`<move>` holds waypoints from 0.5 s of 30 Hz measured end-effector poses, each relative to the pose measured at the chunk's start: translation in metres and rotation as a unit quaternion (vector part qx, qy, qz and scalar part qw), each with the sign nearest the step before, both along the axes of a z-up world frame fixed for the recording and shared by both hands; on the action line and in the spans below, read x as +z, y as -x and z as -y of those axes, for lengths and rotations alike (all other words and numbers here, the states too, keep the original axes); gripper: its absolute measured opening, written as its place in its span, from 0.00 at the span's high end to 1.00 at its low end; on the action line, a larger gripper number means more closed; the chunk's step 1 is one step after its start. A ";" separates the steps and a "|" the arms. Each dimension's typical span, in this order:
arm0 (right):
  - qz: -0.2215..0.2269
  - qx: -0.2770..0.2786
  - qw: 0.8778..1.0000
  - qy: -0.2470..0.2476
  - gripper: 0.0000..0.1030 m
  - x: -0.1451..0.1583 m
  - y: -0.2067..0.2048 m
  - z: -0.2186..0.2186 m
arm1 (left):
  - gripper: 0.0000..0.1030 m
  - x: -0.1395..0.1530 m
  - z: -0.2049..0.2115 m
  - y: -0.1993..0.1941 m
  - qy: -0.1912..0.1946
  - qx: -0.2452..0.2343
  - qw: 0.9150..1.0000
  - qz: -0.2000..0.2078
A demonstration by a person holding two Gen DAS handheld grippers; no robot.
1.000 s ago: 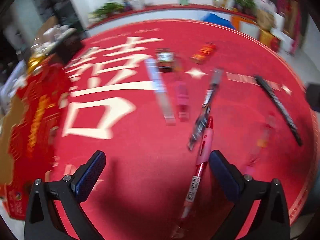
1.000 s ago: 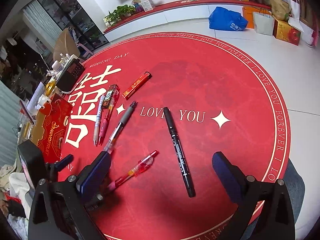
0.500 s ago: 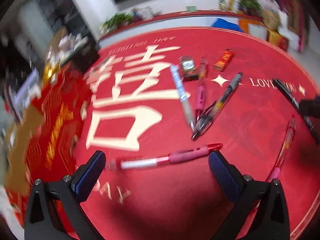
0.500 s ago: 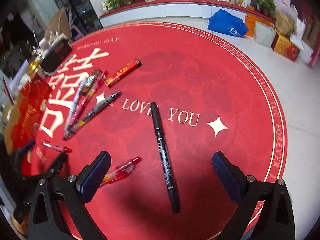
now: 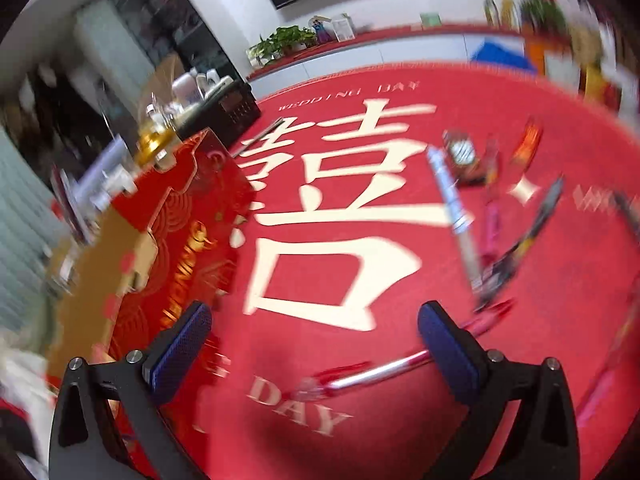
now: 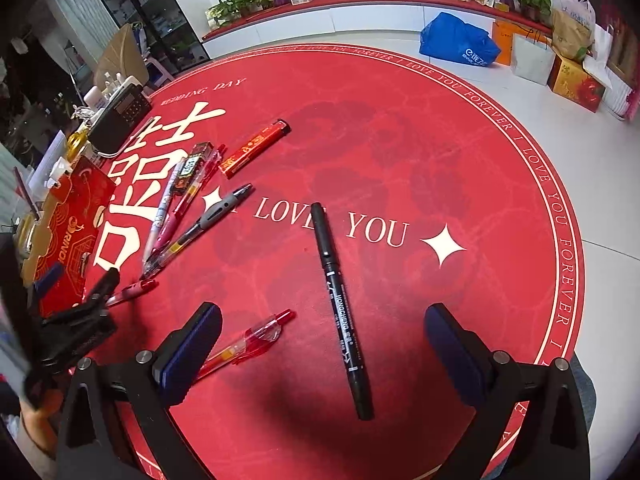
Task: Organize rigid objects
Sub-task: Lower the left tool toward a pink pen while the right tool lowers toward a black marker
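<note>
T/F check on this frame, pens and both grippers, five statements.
1. The right gripper is open and holds nothing. True.
2. The black marker lies across the grey-grip pen. False: they lie apart.
3. The black marker sits between the right gripper's fingers. True.
4. The left gripper is shut on the pink pen. False: it is open; the pen lies on the red mat.
5. The red lighter stands upright. False: it lies flat.
</note>
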State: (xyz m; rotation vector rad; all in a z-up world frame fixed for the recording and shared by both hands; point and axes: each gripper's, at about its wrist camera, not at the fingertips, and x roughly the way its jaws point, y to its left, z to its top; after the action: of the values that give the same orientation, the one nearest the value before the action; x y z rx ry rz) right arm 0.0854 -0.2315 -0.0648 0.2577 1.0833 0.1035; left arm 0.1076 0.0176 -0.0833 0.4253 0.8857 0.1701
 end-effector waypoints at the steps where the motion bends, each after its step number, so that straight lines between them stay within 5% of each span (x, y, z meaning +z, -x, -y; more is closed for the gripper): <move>1: 0.001 0.000 1.000 0.000 0.01 0.000 0.000 0.000 | 0.00 -0.003 -0.003 -0.001 -0.001 0.002 1.000 -0.008; 5: -0.002 -0.003 1.000 -0.011 0.01 0.001 0.000 0.001 | 0.00 -0.008 -0.017 -0.003 0.036 0.028 0.997 -0.055; 10: 0.006 0.003 1.000 -0.010 0.01 0.003 0.001 -0.001 | 0.00 -0.006 0.000 0.023 0.079 -0.032 0.991 -0.102; 15: 0.000 -0.005 1.000 -0.018 0.01 0.000 0.004 0.005 | 0.00 0.005 0.019 0.053 0.025 -0.091 0.994 -0.057</move>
State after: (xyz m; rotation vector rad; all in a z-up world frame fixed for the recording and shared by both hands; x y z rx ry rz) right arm 0.0814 -0.2363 -0.0644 0.2953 1.0815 0.1150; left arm 0.0542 -0.0014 -0.0787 0.4700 0.9560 -0.0442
